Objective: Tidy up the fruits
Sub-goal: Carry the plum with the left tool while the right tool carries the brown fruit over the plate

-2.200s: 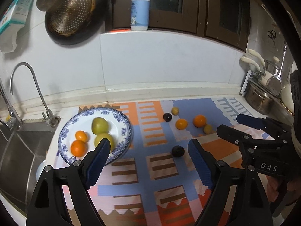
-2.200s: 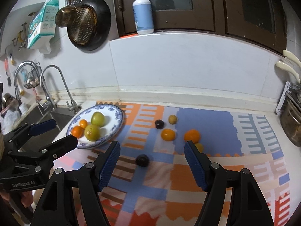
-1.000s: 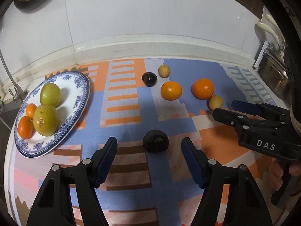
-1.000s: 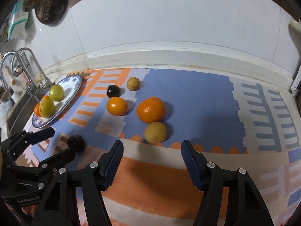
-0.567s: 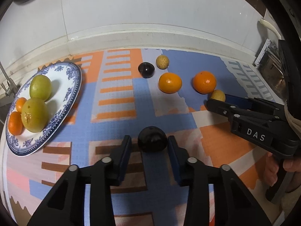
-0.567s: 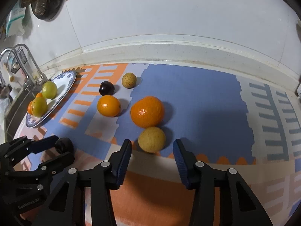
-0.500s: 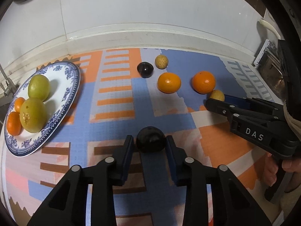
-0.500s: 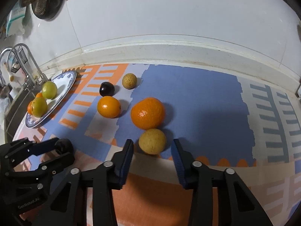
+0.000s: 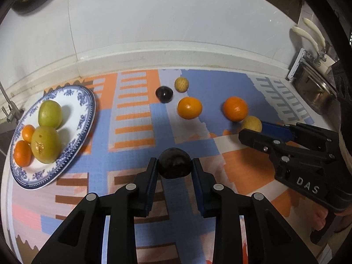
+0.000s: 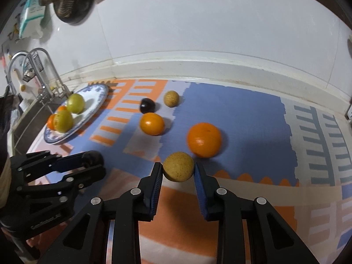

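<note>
My left gripper (image 9: 175, 161) is shut on a dark plum (image 9: 175, 167) just above the patterned mat (image 9: 136, 149). My right gripper (image 10: 178, 165) has its jaws closing on a round yellow-brown fruit (image 10: 178, 170), and both pads press its sides. Loose on the mat behind lie two oranges (image 9: 189, 107) (image 9: 235, 109), a second dark plum (image 9: 164, 94) and a small yellow-brown fruit (image 9: 181, 84). At the left, a blue-rimmed plate (image 9: 88, 101) holds two green fruits and two small oranges.
A sink (image 10: 33, 114) with taps lies left of the plate. A white tiled wall closes the back of the counter, with a pan (image 10: 70, 0) hung on it. A metal pot (image 9: 312, 92) stands at the far right. A hand grips the right gripper's handle.
Both grippers went from wide open to closed: the left onto the near dark plum, the right onto the near yellow-brown fruit. Both had first come down close to the mat.
</note>
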